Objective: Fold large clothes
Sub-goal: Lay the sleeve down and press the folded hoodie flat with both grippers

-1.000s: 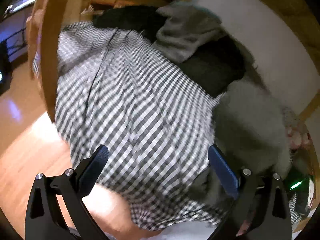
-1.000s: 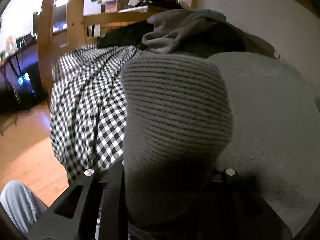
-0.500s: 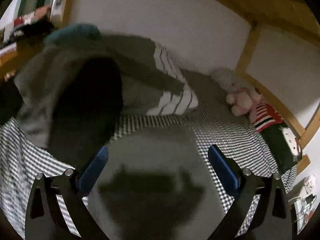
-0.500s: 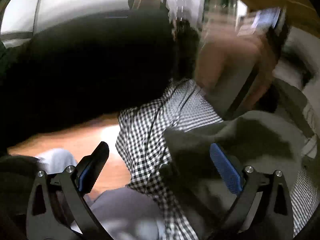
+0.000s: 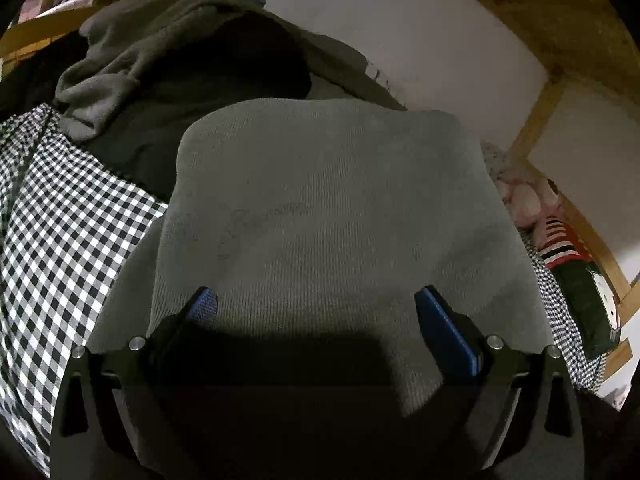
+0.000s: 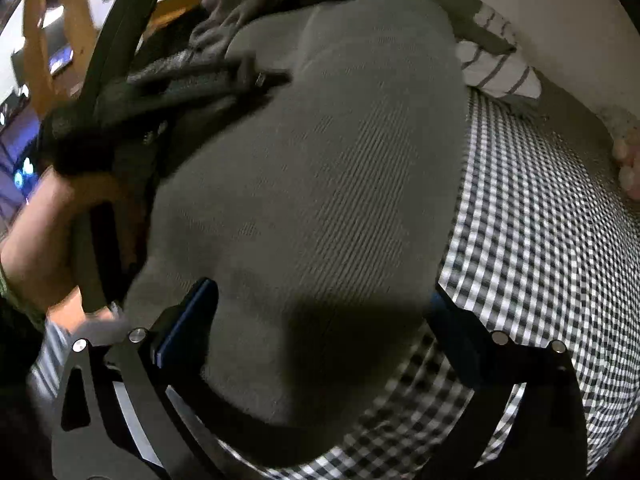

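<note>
Both views dim, warm indoor light. Left wrist view fairly sharp; grey knit garment [image 5: 328,216] lit from above, w/ a hard dark shadow across its lower part near the lens. Right wrist view softer: motion blur at upper left, wooden frame [image 6: 40,40] smeared, blue-white glow at far left edge. Checked bedsheet [image 6: 540,240] brightest there, squares bending w/ fisheye. Heavy barrel distortion and black vignette corners in both.
</note>
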Demonstrator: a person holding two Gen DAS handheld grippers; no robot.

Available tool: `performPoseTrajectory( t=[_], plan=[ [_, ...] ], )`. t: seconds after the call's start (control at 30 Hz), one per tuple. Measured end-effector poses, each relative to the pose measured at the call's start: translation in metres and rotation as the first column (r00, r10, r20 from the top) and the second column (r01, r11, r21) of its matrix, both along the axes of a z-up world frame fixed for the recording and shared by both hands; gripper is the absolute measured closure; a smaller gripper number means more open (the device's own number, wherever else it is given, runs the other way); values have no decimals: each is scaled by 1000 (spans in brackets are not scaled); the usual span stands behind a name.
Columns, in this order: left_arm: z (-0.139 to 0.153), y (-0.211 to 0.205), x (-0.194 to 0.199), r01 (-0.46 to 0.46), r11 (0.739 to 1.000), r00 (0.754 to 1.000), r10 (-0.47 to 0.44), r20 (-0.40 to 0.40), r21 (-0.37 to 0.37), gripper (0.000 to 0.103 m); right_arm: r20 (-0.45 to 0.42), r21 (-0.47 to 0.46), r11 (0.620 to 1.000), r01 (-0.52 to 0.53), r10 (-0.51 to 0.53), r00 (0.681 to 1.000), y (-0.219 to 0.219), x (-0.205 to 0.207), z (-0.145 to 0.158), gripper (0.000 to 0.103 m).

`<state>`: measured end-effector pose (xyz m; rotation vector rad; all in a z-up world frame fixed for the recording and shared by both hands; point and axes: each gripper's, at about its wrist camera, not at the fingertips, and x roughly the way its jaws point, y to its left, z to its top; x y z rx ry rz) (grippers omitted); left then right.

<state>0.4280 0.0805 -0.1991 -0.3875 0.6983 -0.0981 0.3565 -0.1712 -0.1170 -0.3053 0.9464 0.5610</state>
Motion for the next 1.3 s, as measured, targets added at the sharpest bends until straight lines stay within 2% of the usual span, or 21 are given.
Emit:
performPoseTrajectory(
  t=[0.07, 0.13, 0.17, 0.23, 0.3, 0.33, 0.37, 0.4, 0.47, 0.53, 0.6, 0.63, 0.73, 0.8, 0.87, 0.9, 0.97, 1.03, 1.1, 1.2, 1.3],
  plan=[
    [1, -2, 4, -3, 1000, 1000, 3, -9, 7, 5, -8, 30, 1000, 4, -4, 1000, -6, 3, 0, 3],
    [6, 1, 5, -11, 1000, 999, 11, -36, 1, 5, -44, 107, 994, 8, -3, 999, -19, 13, 17, 4],
    [16, 2, 3, -11, 1000, 998, 10, -65, -6, 5, -31, 154, 988, 14, -9, 999, -25, 17, 28, 4],
    [36, 2, -13, -10, 1000, 997, 12, -71, 29, 5, 90, 239, 970, 37, -60, 994, -36, 31, 69, 4],
    [47, 1, -29, -33, 996, 998, 37, -45, 88, 5, 132, 238, 969, 72, -105, 986, -36, 66, 101, 4],
    [45, -2, -35, -41, 992, 998, 47, -52, 121, 5, 116, 210, 975, 79, -105, 988, -27, 86, 104, 4],
    [32, -6, -36, -32, 987, 993, 49, -105, 155, 5, 94, 175, 981, 88, -106, 990, -16, 111, 103, 4],
    [21, -9, -34, -16, 989, 989, 37, -140, 150, 5, 77, 164, 981, 99, -113, 991, -7, 129, 100, 4],
    [4, -1, -43, -47, 997, 992, 53, -116, 53, 5, 13, 108, 981, 160, -162, 987, 13, 180, 81, 4],
    [-8, 9, -46, -53, 997, 992, 45, -119, -57, 5, -103, -1, 983, 181, -180, 978, 35, 217, 50, 4],
    [-12, 9, -46, -48, 998, 992, 43, -117, -47, 5, -160, -71, 984, 164, -174, 972, 49, 233, 17, 4],
    [-13, 8, -46, -46, 998, 993, 42, -115, -35, 5, -158, -88, 982, 165, -177, 971, 52, 234, 9, 4],
    [-13, 7, -41, -41, 999, 993, 38, -114, -18, 4, -185, -58, 980, 188, -196, 963, 46, 239, -6, 4],
    [-14, 7, -37, -37, 999, 993, 35, -114, -15, 4, -188, -35, 979, 202, -205, 960, 42, 238, -4, 4],
    [-12, 14, -38, -33, 999, 992, 30, -119, -27, 4, -132, -10, 977, 215, -215, 968, 40, 230, 10, 4],
    [-11, 17, -37, -33, 999, 992, 28, -123, -34, 4, -114, 31, 972, 232, -227, 967, 33, 219, 21, 4],
    [-5, 20, -44, -40, 998, 989, 32, -147, -47, 4, -119, 105, 965, 242, -229, 966, 20, 197, 34, 4],
    [1, 21, -51, -46, 997, 984, 36, -172, -59, 4, -158, 173, 964, 201, -174, 972, 7, 163, 45, 4],
    [6, 18, -63, -43, 998, 982, 33, -185, -50, 5, -188, 178, 975, 132, -98, 977, 3, 122, 46, 4],
    [16, 12, -91, -41, 998, 982, 32, -185, -47, 5, -200, 156, 985, 74, -42, 979, 0, 69, 42, 4],
    [22, 0, -111, -20, 1000, 982, 16, -186, -21, 5, -188, 131, 989, 64, -38, 981, -10, 38, 35, 4]
  ],
)
